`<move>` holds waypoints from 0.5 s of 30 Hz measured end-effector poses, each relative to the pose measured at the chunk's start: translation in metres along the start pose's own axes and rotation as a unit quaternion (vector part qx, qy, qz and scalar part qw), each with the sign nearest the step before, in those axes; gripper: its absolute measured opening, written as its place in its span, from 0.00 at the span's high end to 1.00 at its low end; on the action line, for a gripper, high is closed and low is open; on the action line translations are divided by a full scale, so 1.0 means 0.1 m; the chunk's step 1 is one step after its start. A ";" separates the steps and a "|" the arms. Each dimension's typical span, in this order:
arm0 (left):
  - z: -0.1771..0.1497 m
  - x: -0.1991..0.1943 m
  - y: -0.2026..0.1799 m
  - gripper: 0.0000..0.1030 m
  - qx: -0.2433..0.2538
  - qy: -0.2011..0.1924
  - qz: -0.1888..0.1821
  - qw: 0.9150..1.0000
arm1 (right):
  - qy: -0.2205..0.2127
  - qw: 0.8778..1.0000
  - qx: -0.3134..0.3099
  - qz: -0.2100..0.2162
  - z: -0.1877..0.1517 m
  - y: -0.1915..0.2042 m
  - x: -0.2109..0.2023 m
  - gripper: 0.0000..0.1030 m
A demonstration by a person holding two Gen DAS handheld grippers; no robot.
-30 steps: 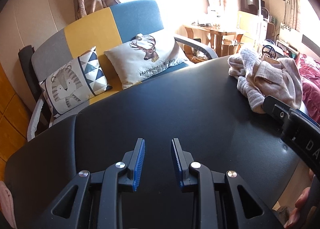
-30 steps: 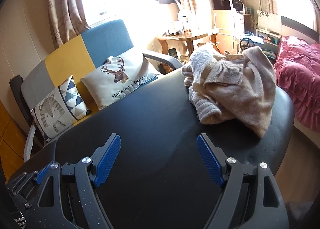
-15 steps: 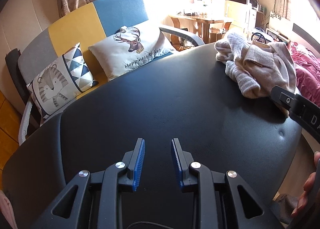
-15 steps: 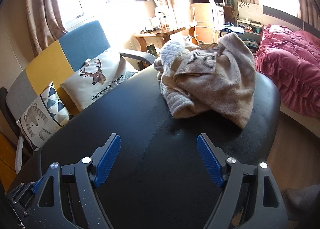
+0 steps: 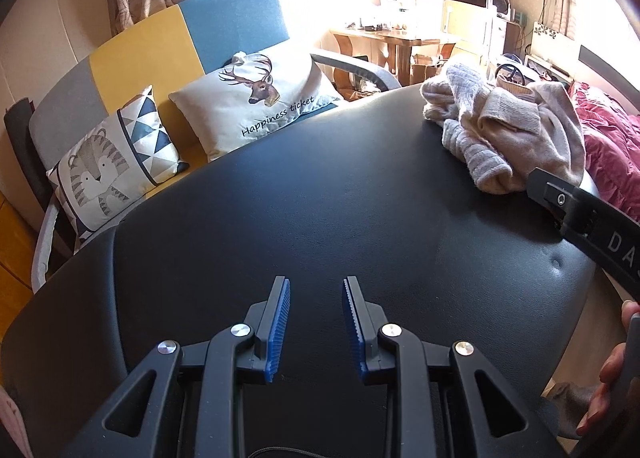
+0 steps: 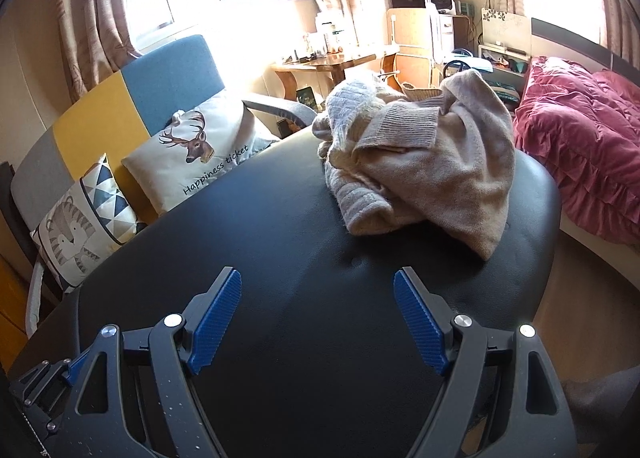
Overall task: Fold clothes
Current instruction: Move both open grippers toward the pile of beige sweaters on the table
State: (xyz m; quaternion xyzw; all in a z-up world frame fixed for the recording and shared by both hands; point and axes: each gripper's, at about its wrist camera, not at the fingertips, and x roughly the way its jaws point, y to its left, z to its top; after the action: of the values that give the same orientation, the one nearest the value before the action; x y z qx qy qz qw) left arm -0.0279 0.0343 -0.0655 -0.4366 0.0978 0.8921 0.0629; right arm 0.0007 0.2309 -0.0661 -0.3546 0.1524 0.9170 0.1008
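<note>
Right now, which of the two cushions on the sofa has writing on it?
The deer cushion, with antlers and "Happiness ticket" printed on it. The tiger cushion beside it has only triangles and a cartoon face.

Cut off at the right edge of the left wrist view: right gripper [image 5: 588, 214], fingertips unseen, and hand [image 5: 612, 378] around it. Partly masked there: beige sweater [image 5: 516, 138]. Too small and glare-washed to identify: clutter on wooden desk [image 6: 332, 58].
</note>
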 end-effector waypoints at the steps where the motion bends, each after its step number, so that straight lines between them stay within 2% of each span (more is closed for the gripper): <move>1: 0.00 0.00 0.00 0.73 0.001 -0.001 0.001 1.000 | 0.000 1.000 -0.001 -0.002 0.00 0.00 0.00 0.21; 8: 0.00 0.02 0.00 0.73 0.000 0.002 -0.004 1.000 | 0.002 1.000 -0.011 -0.011 0.00 0.03 0.03 0.21; 15: 0.00 0.05 0.01 0.73 0.002 0.000 0.006 1.000 | 0.001 1.000 -0.013 -0.010 0.00 0.04 0.06 0.21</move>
State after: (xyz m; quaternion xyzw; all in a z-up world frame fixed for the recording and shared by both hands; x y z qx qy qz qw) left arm -0.0313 0.0333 -0.0694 -0.4354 0.1025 0.8925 0.0586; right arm -0.0049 0.2279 -0.0690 -0.3584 0.1369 0.9175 0.1047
